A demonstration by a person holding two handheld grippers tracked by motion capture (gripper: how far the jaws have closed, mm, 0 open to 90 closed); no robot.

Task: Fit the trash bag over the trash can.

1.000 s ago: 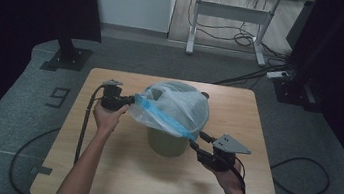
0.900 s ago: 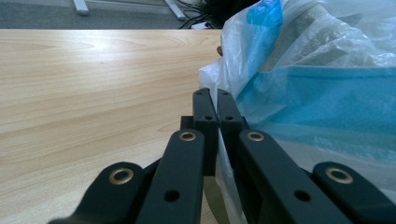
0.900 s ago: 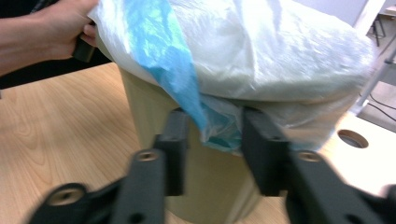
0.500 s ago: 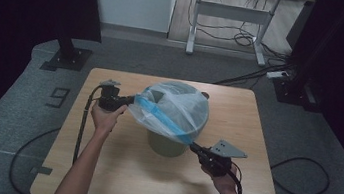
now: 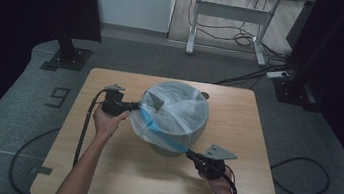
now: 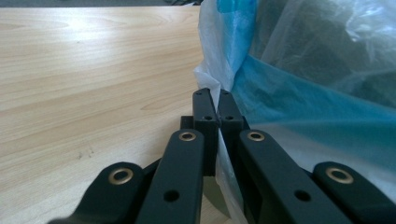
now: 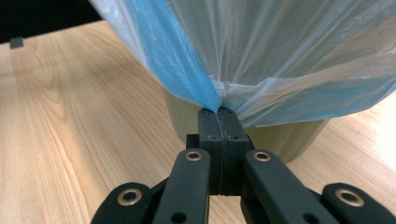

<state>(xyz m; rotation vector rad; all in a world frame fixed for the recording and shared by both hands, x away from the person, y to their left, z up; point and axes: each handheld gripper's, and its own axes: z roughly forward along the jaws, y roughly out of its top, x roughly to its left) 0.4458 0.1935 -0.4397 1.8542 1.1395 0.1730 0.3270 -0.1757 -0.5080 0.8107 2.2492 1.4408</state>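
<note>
A grey-green bin (image 5: 173, 145) stands on the wooden table (image 5: 115, 170), draped by a translucent white plastic bag with a blue band (image 5: 173, 112). My left gripper (image 5: 136, 106) is at the bag's left side, shut on its rim (image 6: 212, 88). My right gripper (image 5: 190, 154) is at the bin's front right, low down, shut on the bag's blue edge (image 7: 217, 105). The bag is stretched between the two grippers over the bin (image 7: 280, 140). The bin's inside is hidden by the bag.
Cables trail from both grippers across the table and floor (image 5: 86, 121). A white desk frame (image 5: 231, 14) with cables stands behind the table. A black stand base (image 5: 66, 58) sits at back left. Bare tabletop (image 6: 93, 70) lies left of the bin.
My right gripper has pulled the bag's blue edge down and toward the table's front. The bag now sits lower over the bin. My left gripper has barely moved.
</note>
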